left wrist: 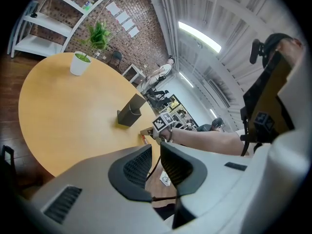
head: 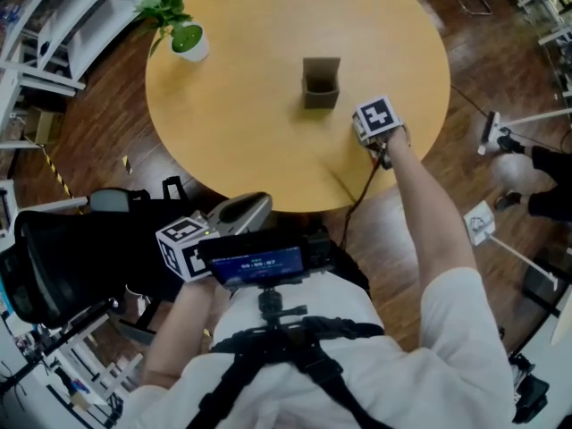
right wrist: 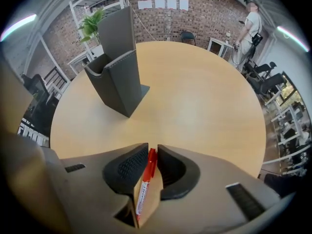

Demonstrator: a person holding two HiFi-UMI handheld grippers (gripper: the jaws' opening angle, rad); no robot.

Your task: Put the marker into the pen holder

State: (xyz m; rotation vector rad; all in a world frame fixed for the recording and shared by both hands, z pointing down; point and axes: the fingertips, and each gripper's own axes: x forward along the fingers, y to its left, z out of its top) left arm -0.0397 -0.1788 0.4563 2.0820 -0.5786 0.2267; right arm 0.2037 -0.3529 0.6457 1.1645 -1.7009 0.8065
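Marker (right wrist: 147,172), red, sits pinched between the jaws of my R gripper (right wrist: 152,152), at the near right part of the table (right wrist: 204,101). Holder (right wrist: 117,77) stands upright just ahead, a bit left, not touching the marker. My L gripper (left wrist: 156,150) hangs off the table's near edge, close to my body, jaws almost together w/ a thin gap, nothing in it. Plant (head: 183,29) sits far left.
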